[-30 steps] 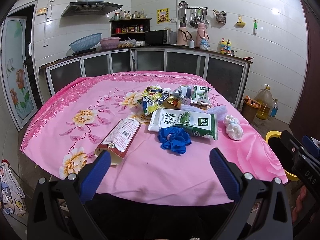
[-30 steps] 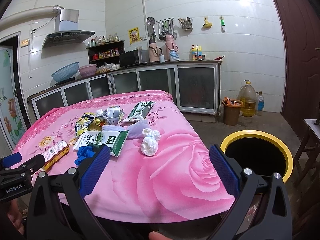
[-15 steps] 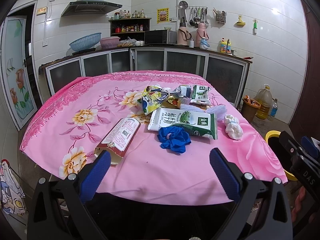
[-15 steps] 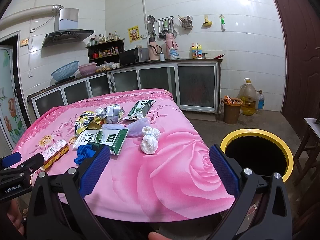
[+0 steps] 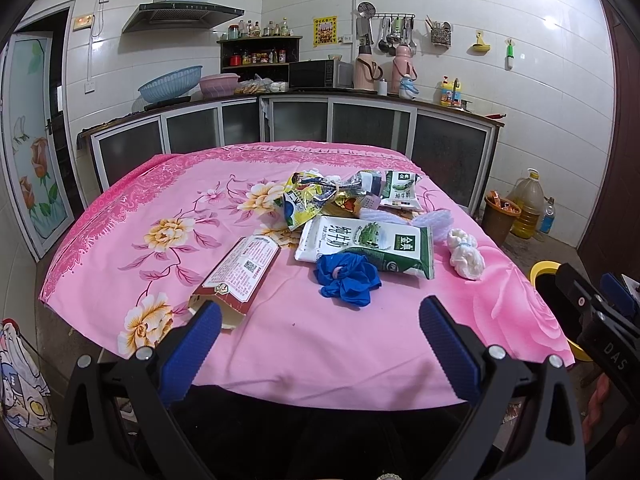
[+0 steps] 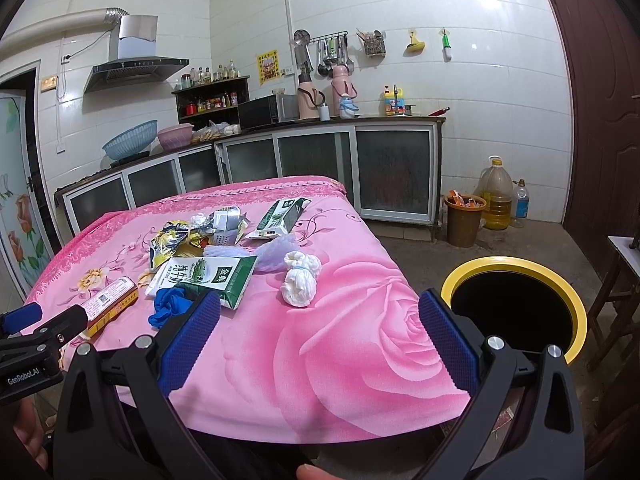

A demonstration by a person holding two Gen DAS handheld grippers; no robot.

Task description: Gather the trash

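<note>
**Trash inventory: nothing collected, both grippers empty**

Change since a second ago: almost none. Both views have crept very slightly, the litter lies where it lay, and no piece has left the table. Read that as the task standing at its start.

- Left gripper (image 5: pixel 320 320): yours, jaws spread wide, holding nothing, short of the near table edge.
- Right gripper (image 6: pixel 320 320): the same, wide apart and empty, over the near right corner.
- Table (image 5: pixel 132 208): pink flowered cloth, trash clustered mid to right.
- Blue glove (image 5: pixel 347 280): crumpled, nearest the left gripper, touching the milk carton.
- Milk carton (image 5: pixel 368 242): flattened, green and white, lying flat.
- Red-edged box (image 5: pixel 240 272): flat, near the front-left edge.
- White wad (image 6: pixel 300 280): tied bundle, nearest the right gripper.
- Wrappers (image 5: pixel 308 196): yellow and foil, further back, beside a second carton (image 5: pixel 400 190).
- Yellow-rimmed bin (image 6: pixel 516 268): on the floor, just right of the table, open.

Judgement: first picks are the glove for your left, the wad for your right.
</note>
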